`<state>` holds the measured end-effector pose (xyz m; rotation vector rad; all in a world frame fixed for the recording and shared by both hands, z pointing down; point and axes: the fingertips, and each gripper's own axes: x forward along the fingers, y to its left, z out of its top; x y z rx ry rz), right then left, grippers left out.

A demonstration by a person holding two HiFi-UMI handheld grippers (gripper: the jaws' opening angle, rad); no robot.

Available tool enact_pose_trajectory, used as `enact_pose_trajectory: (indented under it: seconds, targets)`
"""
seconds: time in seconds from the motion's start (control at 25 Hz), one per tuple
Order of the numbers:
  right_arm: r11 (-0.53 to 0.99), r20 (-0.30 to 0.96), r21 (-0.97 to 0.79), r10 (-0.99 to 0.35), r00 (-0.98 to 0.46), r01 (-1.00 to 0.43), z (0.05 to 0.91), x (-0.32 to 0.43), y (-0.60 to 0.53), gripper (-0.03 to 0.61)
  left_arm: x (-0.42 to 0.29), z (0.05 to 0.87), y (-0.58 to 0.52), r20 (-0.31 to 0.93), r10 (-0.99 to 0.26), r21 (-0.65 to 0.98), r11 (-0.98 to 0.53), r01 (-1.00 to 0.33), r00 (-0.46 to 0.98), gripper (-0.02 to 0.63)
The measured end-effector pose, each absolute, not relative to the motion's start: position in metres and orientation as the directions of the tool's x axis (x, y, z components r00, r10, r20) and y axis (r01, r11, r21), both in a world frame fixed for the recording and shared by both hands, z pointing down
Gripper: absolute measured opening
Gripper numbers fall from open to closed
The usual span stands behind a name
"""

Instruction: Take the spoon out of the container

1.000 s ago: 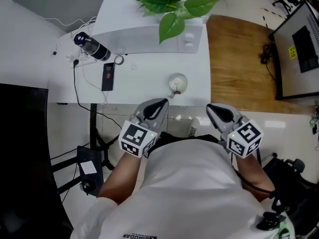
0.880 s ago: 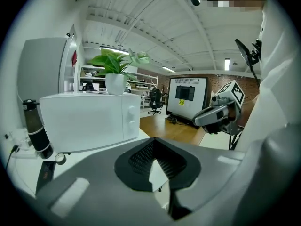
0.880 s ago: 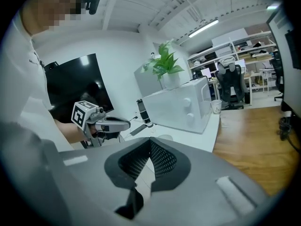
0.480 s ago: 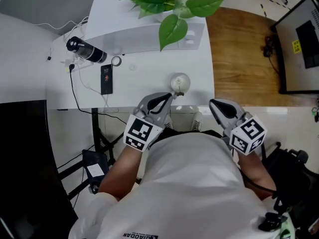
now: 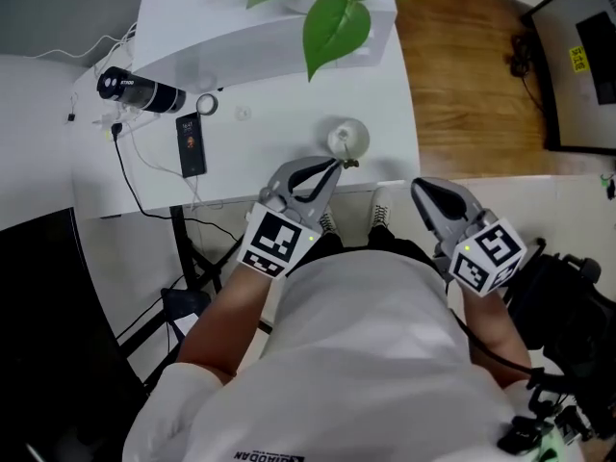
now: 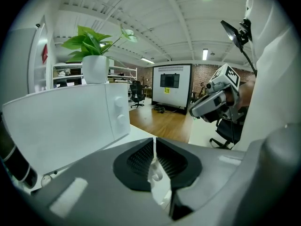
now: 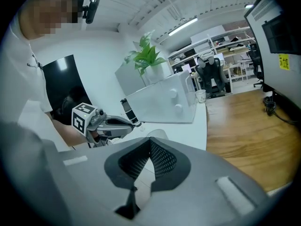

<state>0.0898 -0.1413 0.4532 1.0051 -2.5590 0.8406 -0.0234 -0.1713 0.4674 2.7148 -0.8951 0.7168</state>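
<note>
A clear round container [image 5: 347, 137] stands near the front edge of the white table [image 5: 260, 152]; a pale spoon seems to sit in it, with a small dark tip [image 5: 350, 163] at its near rim. My left gripper [image 5: 333, 167] points at the container's near left side, close to touching it. Its jaws are opening and stand a thin slit apart [image 6: 154, 143]; a pale shape shows through the slit, and I cannot tell what it is. My right gripper [image 5: 422, 190] hangs off the table's front right corner with its jaws together [image 7: 150, 143] and nothing in them.
A white appliance [image 5: 279, 37] with a leafy plant [image 5: 333, 25] on top fills the table's back. To the left lie a phone [image 5: 192, 144], a black cylinder [image 5: 135, 89], a small ring [image 5: 206, 104] and cables. Wooden floor [image 5: 472, 85] lies right of the table.
My left gripper has moved forward over the table's edge, up to the container's near side. The right gripper has stayed about where it was.
</note>
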Motion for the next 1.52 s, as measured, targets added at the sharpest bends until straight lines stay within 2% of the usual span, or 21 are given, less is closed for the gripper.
enact_pose_trajectory:
  seconds: [0.2,0.48,0.76,1.16,1.52]
  targets:
    - [0.569,0.445,-0.432,-0.540,-0.714,-0.699,0.459,0.090,-0.134,0.006,-0.016,0.475,-0.168,0.524,-0.464,0.008,-0.836,-0.549,0.714,0.065]
    - [0.556,0.449,-0.441,-0.544,-0.709,-0.705,0.467,0.092,-0.130,0.006,-0.003,0.507,-0.157,0.622,-0.415,-0.161,-0.898,-0.410,0.664,0.121]
    - [0.543,0.457,-0.440,-0.551,-0.699,-0.715,0.470,0.096,-0.128,0.006,0.001,0.526,-0.161,0.652,-0.412,-0.225,-0.907,-0.357,0.636,0.123]
    - [0.520,0.464,-0.435,-0.571,-0.678,-0.735,0.470,0.104,-0.129,0.008,0.010,0.538,-0.165,0.665,-0.386,-0.214,-0.919,-0.332,0.639,0.123]
    - [0.513,0.466,-0.434,-0.576,-0.672,-0.740,0.470,0.106,-0.129,0.006,0.011,0.539,-0.168,0.660,-0.391,-0.220,-0.917,-0.333,0.641,0.067]
